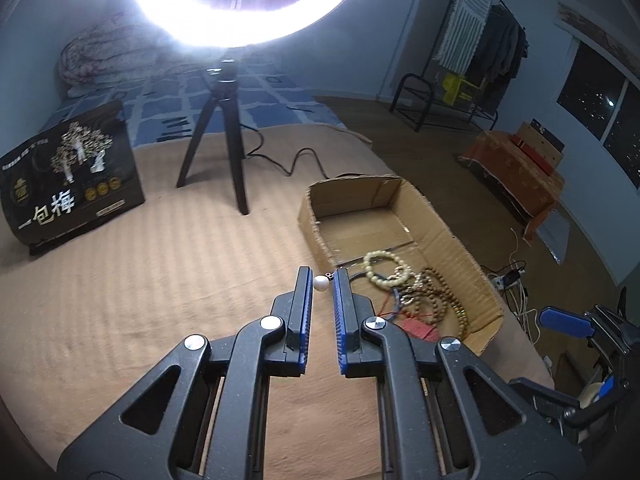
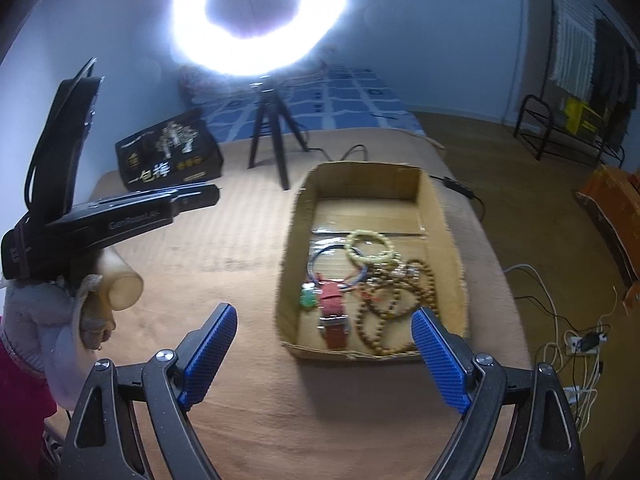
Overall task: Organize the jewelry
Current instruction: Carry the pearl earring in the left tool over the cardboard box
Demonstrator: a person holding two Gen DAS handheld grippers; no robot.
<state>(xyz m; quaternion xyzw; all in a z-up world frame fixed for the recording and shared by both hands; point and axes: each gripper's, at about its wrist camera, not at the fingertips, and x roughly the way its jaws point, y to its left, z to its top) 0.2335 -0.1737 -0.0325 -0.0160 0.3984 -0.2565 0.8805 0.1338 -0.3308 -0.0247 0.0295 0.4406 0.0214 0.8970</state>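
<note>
A small white pearl piece [image 1: 320, 283] with a tiny metal clasp sits between the tips of my left gripper [image 1: 321, 282], whose jaws stand narrowly apart around it, just left of the cardboard box [image 1: 316, 220]. The box holds cream bead bracelets [image 1: 386, 270], brown bead strands [image 1: 436, 296] and a red strap. In the right wrist view the same box [image 2: 290, 240] shows cream bracelets [image 2: 370, 248], a blue bangle [image 2: 320, 258], a red watch strap [image 2: 332, 312], a green pendant [image 2: 308, 298] and brown beads [image 2: 396, 304]. My right gripper [image 2: 324, 340] is wide open and empty before the box's near wall.
A ring light on a black tripod [image 1: 218, 128] stands at the back of the tan table, its cable trailing right. A dark printed box [image 1: 68, 176] stands at the back left. The left gripper body and gloved hand [image 2: 80, 240] show at the left of the right wrist view.
</note>
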